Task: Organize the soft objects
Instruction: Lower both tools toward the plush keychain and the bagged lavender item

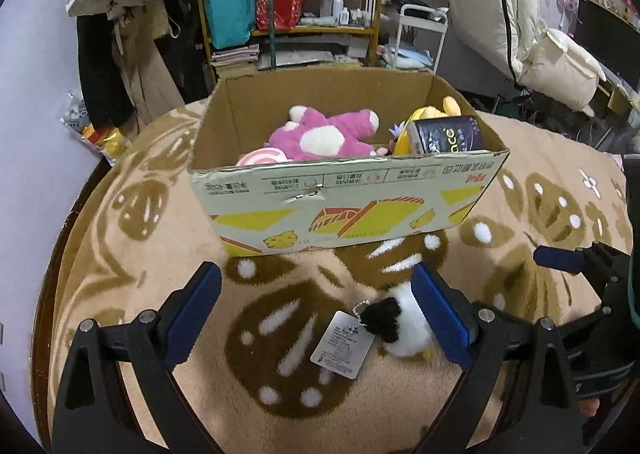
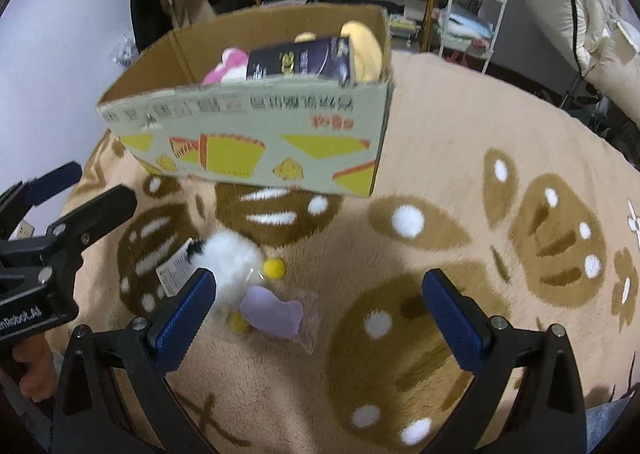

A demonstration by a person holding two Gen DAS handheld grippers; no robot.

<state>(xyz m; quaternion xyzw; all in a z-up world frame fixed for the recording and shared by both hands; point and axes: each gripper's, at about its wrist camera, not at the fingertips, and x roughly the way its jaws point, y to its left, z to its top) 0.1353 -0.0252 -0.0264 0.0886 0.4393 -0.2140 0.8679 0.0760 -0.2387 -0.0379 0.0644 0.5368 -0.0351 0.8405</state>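
One plush left out: the black-and-white toy [image 1: 400,328] lies on the patterned blanket [image 1: 280,406], in front of the cardboard box [image 1: 340,206], which already holds the pink plush [image 1: 320,134]. The left gripper [image 1: 316,314] is spread wide and empty, its right pad touching the toy. The right gripper [image 2: 320,318] gapes too, holding nothing, with the toy by its left pad. Risk: either could pinch only the hang tag [image 1: 344,346] or loose fur, and the toy slips, or both grippers collide.
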